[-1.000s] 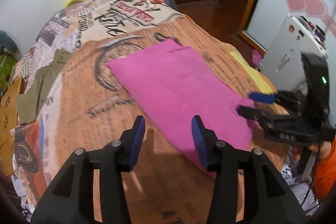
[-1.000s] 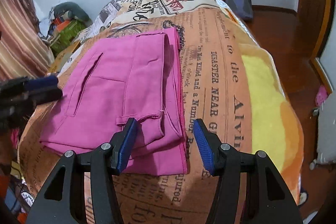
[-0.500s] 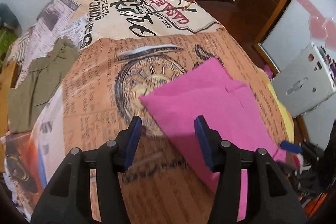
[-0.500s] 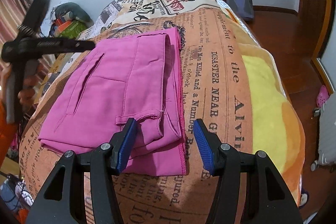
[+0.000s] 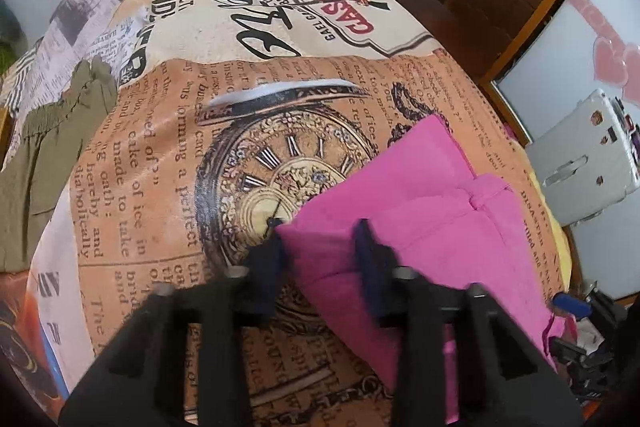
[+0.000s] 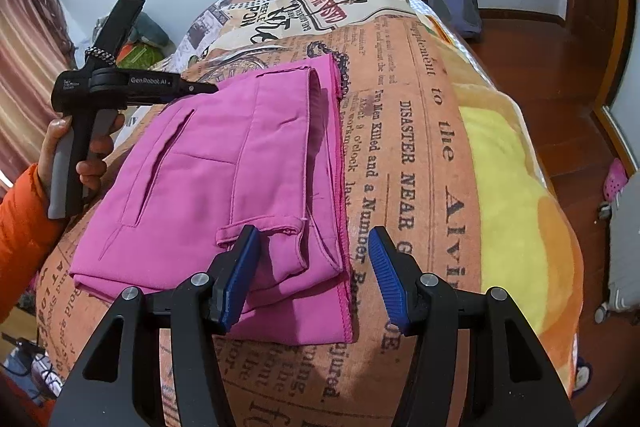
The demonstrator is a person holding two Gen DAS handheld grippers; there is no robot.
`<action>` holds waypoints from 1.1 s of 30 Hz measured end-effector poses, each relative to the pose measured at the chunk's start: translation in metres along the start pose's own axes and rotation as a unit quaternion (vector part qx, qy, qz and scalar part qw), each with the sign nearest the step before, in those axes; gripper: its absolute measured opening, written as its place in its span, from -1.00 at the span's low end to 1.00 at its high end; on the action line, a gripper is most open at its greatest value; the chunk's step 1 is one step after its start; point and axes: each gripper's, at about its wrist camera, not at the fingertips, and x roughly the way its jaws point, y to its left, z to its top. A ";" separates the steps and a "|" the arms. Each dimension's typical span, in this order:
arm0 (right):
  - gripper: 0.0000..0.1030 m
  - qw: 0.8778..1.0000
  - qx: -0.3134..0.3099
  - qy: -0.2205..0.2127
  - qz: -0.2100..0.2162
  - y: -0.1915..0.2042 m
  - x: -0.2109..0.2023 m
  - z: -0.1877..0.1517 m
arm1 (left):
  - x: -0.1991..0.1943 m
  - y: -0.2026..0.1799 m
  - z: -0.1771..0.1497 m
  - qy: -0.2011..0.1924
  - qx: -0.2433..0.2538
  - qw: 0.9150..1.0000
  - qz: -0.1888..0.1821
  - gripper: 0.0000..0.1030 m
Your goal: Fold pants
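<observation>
Folded pink pants (image 5: 420, 219) (image 6: 208, 167) lie on a bed covered by a newspaper-print blanket (image 5: 160, 167). My left gripper (image 5: 322, 251) points down at their far left corner. Its jaws are closing with that corner between them, and the pads look blurred and still apart. In the right wrist view the left gripper (image 6: 212, 89) reaches in from the left, gripped by a hand (image 6: 92, 151) in an orange sleeve. My right gripper (image 6: 316, 267) hovers open over the pants' near right edge, holding nothing.
An olive green garment (image 5: 40, 155) lies on the bed's left side. A white suitcase (image 5: 588, 155) stands on the floor to the right. A dark backpack (image 6: 456, 3) leans at the bed's far end. A yellow blanket (image 6: 504, 179) covers the bed's right side.
My left gripper has travelled along the pants to their far corner, dropped lower, and narrowed its jaws around it. The right gripper has stayed where it was.
</observation>
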 end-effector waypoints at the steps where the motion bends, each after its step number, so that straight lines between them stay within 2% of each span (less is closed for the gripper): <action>1: 0.01 1.000 -0.001 0.000 -0.002 0.001 0.000 0.001 | 0.000 -0.001 -0.001 -0.001 0.002 1.000 0.005 -0.70; 7: 0.02 0.999 -0.008 -0.012 -0.034 0.002 -0.008 0.009 | -0.019 0.001 -0.015 -0.026 0.002 0.999 0.020 -0.85; 12: 0.02 0.999 -0.004 -0.033 -0.040 0.003 -0.024 0.012 | -0.056 0.004 -0.043 -0.055 0.006 0.998 0.043 -0.90; 18: 0.02 0.998 -0.023 -0.046 -0.039 0.020 -0.035 0.018 | -0.102 0.017 -0.082 -0.082 -0.017 0.995 0.056 -0.91; 25: 0.02 0.996 -0.058 -0.060 -0.023 0.054 -0.039 0.026 | -0.135 0.038 -0.130 -0.098 -0.059 0.991 0.076 -0.92; 28: 0.02 0.995 -0.075 -0.058 -0.019 0.067 -0.035 0.028 | -0.141 0.053 -0.152 -0.093 -0.082 0.989 0.074 -0.92; 33: 0.02 0.994 -0.095 -0.051 -0.008 0.086 -0.026 0.031 | -0.149 0.068 -0.174 -0.088 -0.083 0.988 0.095 -0.86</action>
